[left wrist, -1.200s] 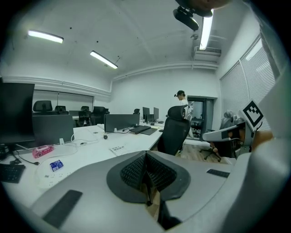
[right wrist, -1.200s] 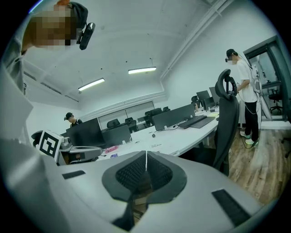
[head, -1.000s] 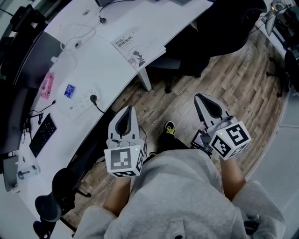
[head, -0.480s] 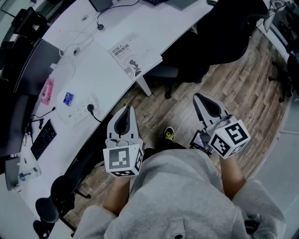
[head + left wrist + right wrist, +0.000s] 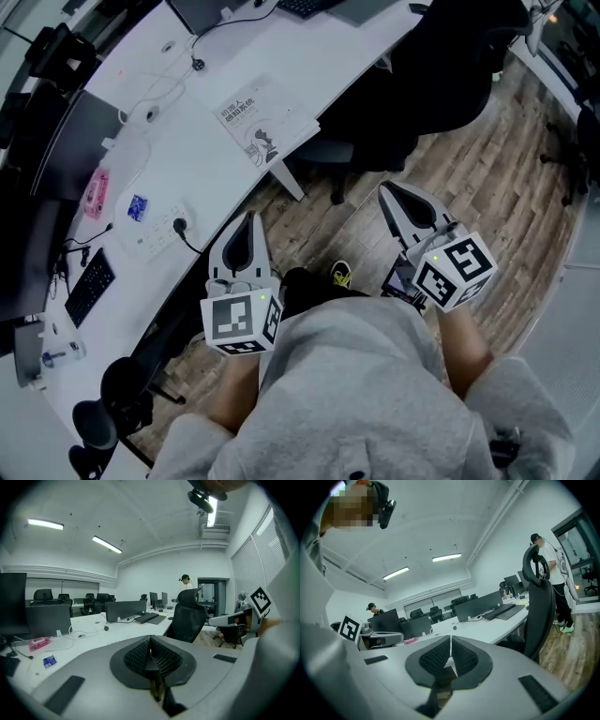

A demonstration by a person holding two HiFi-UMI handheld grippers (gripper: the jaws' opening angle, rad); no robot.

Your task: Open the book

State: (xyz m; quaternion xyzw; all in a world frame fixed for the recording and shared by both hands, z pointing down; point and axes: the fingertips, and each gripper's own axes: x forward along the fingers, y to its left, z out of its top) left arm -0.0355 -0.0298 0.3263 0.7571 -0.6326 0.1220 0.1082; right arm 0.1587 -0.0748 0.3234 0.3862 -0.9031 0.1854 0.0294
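The book (image 5: 258, 117) lies closed on the white desk (image 5: 197, 159), its pale cover printed with dark characters and a small figure, near the desk's front edge. Both grippers hang over the wooden floor, short of the desk and apart from the book. My left gripper (image 5: 248, 218) points toward the desk edge, with the book farther up the view. Its jaws meet with nothing between them, as the left gripper view (image 5: 150, 640) shows. My right gripper (image 5: 386, 190) is beside a black chair, also shut and empty (image 5: 451, 640).
A black office chair (image 5: 441, 56) stands right of the book, close to the right gripper. On the desk lie a power strip (image 5: 159, 225), a blue card (image 5: 139, 206), a pink object (image 5: 94, 192), a keyboard (image 5: 89, 277) and cables. Another person (image 5: 546, 559) stands at the right.
Both grippers, still shut, have shifted a little toward the desk with the person. The book and desk sit slightly lower and further left in the head view.
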